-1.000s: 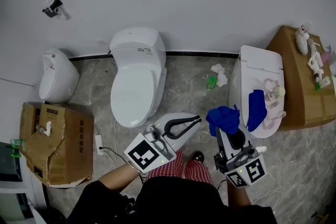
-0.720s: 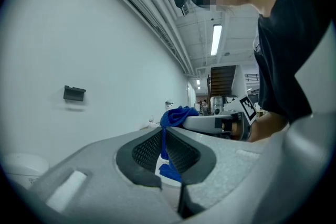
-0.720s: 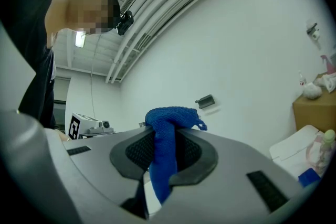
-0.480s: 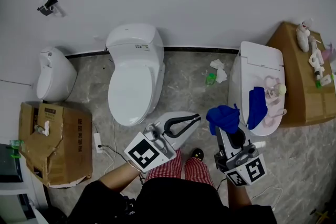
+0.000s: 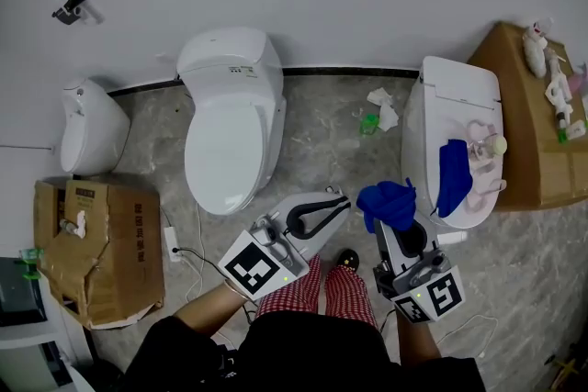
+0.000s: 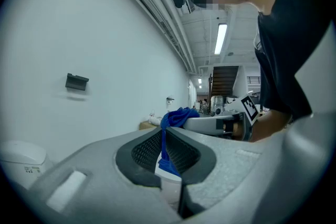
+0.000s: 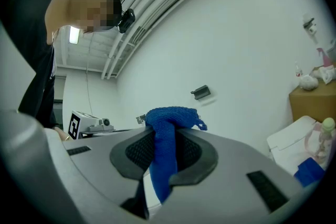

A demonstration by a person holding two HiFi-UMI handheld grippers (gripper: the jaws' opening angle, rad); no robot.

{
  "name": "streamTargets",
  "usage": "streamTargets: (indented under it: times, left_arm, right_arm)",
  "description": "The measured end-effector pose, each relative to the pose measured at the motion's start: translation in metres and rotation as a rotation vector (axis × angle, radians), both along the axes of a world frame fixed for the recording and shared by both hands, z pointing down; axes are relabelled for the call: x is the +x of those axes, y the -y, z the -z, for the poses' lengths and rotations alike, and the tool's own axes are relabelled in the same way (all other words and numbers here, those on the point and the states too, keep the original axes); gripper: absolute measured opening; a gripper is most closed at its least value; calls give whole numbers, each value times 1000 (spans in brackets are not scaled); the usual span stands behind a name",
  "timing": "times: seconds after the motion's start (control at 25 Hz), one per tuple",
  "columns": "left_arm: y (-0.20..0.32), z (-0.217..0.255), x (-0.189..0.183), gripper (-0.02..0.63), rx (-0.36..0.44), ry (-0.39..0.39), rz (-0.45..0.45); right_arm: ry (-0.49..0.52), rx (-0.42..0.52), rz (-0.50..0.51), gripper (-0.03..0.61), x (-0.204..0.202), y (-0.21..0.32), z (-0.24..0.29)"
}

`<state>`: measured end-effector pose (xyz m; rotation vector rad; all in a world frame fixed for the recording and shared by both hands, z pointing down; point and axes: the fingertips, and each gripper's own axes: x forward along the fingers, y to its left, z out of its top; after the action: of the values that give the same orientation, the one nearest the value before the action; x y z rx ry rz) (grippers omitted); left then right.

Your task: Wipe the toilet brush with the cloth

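We see the right gripper (image 5: 393, 216) clamped on the blue cloth (image 5: 388, 201) – it bunches over the jaws. The left gripper (image 5: 341, 200) is closed and empty (its jaws meet). The pink brush (image 5: 487, 162) lies near the right edge of the right-hand toilet (image 5: 450, 101), beside a blue towel (image 5: 453, 177).

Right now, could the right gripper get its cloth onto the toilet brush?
Probably yes: the right gripper, shut on the blue cloth, hangs just beside the nearest toilet where the toilet brush lies uncovered, and nothing stands between them.
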<state>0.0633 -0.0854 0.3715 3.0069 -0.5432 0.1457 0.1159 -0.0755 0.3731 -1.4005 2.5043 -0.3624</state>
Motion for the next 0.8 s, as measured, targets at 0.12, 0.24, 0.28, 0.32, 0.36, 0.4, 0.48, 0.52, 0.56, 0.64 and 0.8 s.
streamTargets:
  times: [0.12,0.24,0.28,0.32,0.36,0.4,0.48,0.52,0.56,0.64,0.8]
  left_arm:
    - [2,-8,2,5,-7,-1,-6]
    - [6,-16,1,16,-14,7,-7]
    - [8,-19,0,18,-19,9,-7]
    - [10,-22,0,20,-25,8,-7]
    - [12,-24,-1,21,-35,7,-5]
    - [12,-27,-1,25,-46,6,-3]
    - [13,-32,-1,29,-55,12,0]
    - [14,-34,-1,32,-54,14,0]
    - [15,-37,0,34,-52,15,-1]
    - [19,-42,2,38,-50,15,-3]
    - [24,-56,-3,48,-49,32,-7]
  right_arm:
    - [-2,-15,-3,74,-1,2,-9]
    - [-11,-21,-7,74,-2,6,-17]
    - [-17,-21,-9,74,-2,7,-19]
    - [-23,-20,-12,74,-2,9,-20]
    - [-29,-20,-13,74,-3,10,-23]
    - [-33,-21,-12,74,-3,11,-25]
    - [-36,-23,-12,74,-2,12,-30]
    - [-37,-25,-13,74,-1,13,-32]
    - [-37,-27,-16,74,0,14,-35]
    - [-41,-33,-21,74,2,18,-42]
    - [-53,-45,-23,74,-2,25,-55]
